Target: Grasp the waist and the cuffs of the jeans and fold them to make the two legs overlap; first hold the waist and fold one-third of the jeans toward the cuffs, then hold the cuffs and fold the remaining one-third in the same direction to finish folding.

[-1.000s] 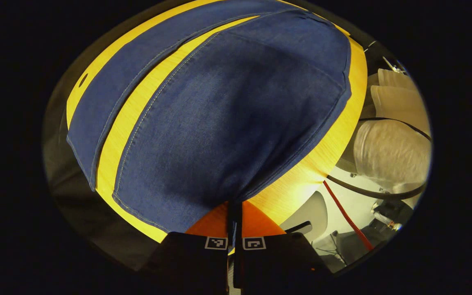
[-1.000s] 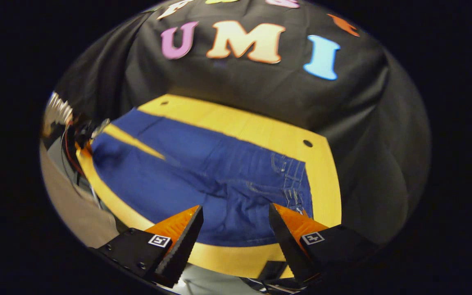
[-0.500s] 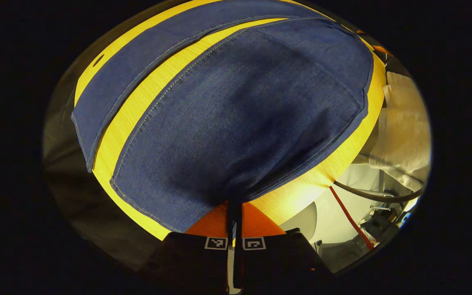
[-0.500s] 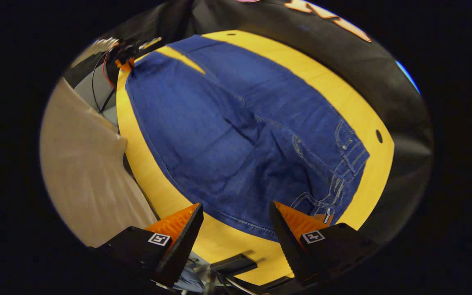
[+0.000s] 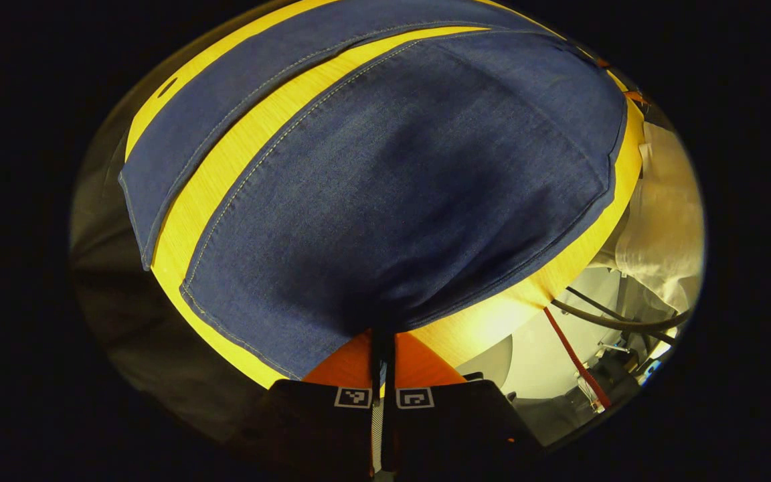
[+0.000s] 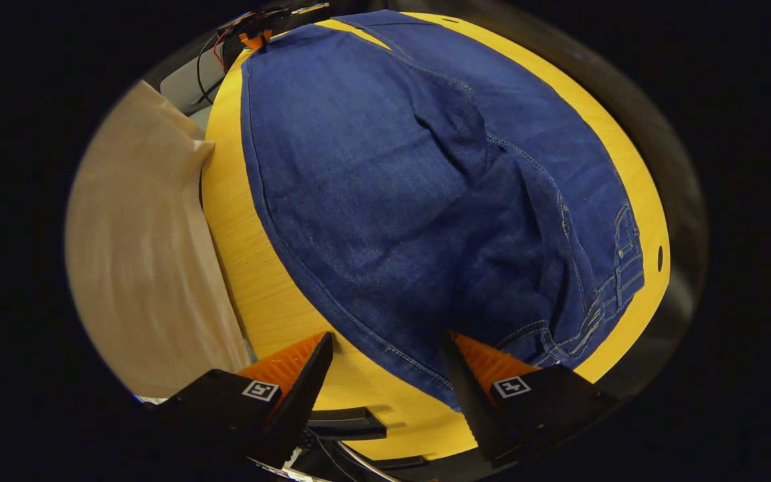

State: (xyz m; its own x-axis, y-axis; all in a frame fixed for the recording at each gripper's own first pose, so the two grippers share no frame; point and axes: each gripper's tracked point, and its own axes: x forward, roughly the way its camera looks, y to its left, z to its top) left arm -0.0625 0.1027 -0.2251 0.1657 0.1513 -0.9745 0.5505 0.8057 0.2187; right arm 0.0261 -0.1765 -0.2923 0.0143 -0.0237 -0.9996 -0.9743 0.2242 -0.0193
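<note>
My left gripper point(image 5: 383, 348) pinches the near cuff of the jeans point(image 5: 385, 194), my right gripper point(image 6: 385, 375) spread wide at the waistband point(image 6: 616, 268); legs not yet overlapped, every fold remains.

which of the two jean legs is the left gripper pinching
The near leg, the one whose cuff edge runs into the shut left gripper. The far leg lies flat beyond a bare strip of table, untouched.
</note>
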